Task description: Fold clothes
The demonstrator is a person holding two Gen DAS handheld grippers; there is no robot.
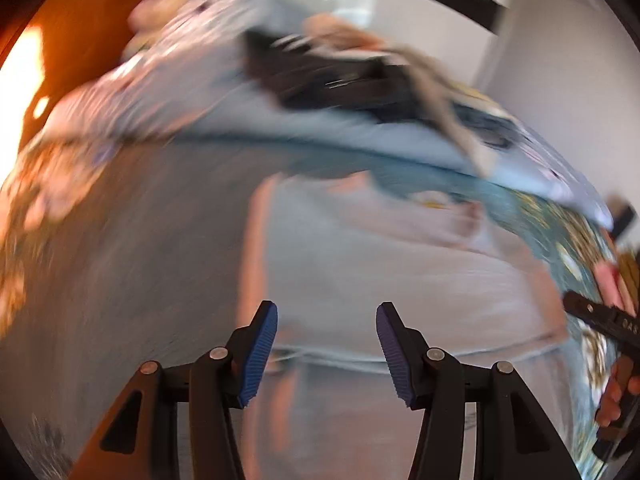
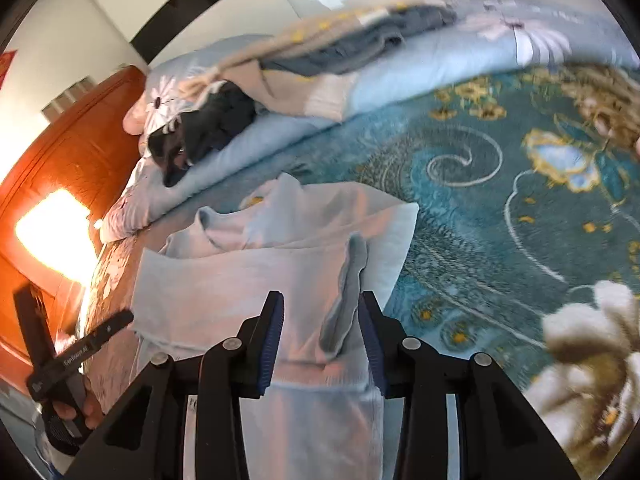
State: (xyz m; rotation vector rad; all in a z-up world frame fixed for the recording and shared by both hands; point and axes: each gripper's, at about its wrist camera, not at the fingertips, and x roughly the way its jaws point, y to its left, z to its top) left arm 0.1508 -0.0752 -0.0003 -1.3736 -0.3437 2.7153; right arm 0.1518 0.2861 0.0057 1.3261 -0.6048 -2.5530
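The right gripper (image 2: 322, 336) is seen spread, its ribbed blue pads (image 2: 273, 336) flanking a raised fold of the pale blue garment (image 2: 256, 280) laid soft and creased on the teal patterned blanket (image 2: 480, 184), while the left gripper (image 1: 326, 352) is likewise held apart above that blurred cloth.

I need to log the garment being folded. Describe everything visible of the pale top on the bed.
The pale top is soft, light fabric, whitish with a faint pink-blue cast. It lies partly folded on the teal patterned blanket, collar end away from the camera, layers overlapping, one sleeve draped across it. The right tongs stand open above its lower part, not gripping it.
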